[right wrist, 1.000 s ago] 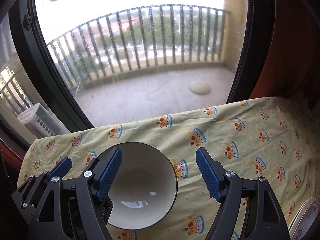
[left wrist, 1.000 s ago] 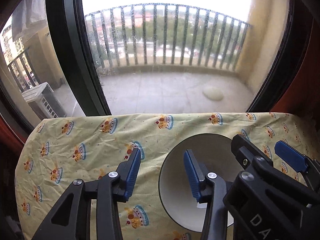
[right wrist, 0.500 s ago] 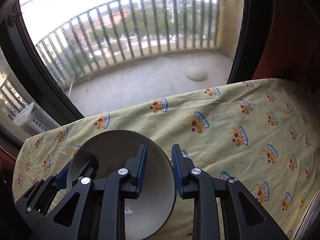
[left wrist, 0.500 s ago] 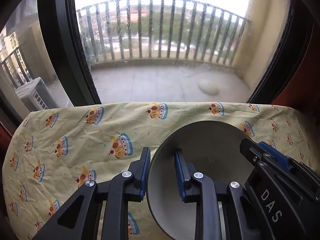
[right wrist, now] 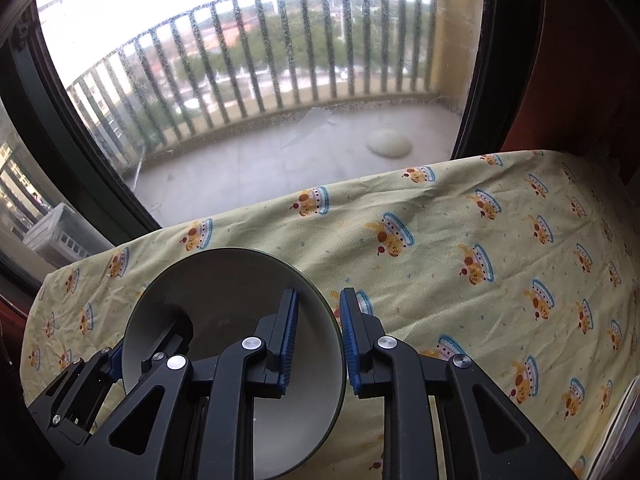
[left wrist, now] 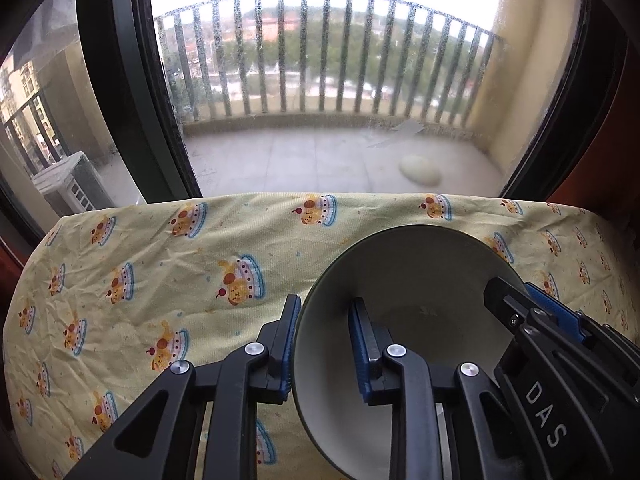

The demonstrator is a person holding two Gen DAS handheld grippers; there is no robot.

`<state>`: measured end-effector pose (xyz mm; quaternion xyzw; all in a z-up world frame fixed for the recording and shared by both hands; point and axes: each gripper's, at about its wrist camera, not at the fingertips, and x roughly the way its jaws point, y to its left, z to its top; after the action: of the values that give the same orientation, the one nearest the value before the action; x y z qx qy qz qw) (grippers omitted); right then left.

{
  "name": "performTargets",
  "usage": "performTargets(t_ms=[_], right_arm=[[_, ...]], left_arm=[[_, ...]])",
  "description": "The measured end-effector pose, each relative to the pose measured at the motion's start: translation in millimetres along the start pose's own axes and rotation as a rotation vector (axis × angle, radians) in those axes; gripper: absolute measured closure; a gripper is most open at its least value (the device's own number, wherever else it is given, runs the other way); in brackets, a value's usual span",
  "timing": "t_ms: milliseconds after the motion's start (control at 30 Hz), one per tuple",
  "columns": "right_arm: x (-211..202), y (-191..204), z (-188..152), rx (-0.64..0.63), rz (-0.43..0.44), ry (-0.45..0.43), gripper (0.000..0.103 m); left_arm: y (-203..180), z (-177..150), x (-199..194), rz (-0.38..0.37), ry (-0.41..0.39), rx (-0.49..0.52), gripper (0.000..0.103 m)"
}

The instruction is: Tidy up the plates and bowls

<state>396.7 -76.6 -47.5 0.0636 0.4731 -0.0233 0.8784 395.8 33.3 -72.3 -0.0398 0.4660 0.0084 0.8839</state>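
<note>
Both grippers' jaws clamped, angled downward

left gripper [left wrist: 322, 346] and right gripper [right wrist: 319, 344]: black plastic arms, ribbed blue pads, silver screws; white "das" lettering on one body.

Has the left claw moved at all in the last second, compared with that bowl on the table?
Yes. The left gripper came down toward the tablecloth and its jaws have just been closing; they now pinch the left wall of the bowl between them.
</note>
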Motion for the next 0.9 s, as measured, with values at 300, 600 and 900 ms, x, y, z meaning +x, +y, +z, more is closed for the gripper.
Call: performTargets(t_ms=[300,600,900], right_arm=[[-5,3,-1,-0.005,-0.011,0.012,0.078],[-25,3,-5,-0.018,-0.008,0.016,0.078],[-58,-8,-5,-0.019,0.001,-0.002,0.078]], left_arm=[[4,-1,-5,-0.009,0.027,-0.015,0.081],[0,-7,-26,-0.008,0.026,-0.027,0.081],[-13,-10,-60,-0.004,-0.002,-0.029,0.080]])
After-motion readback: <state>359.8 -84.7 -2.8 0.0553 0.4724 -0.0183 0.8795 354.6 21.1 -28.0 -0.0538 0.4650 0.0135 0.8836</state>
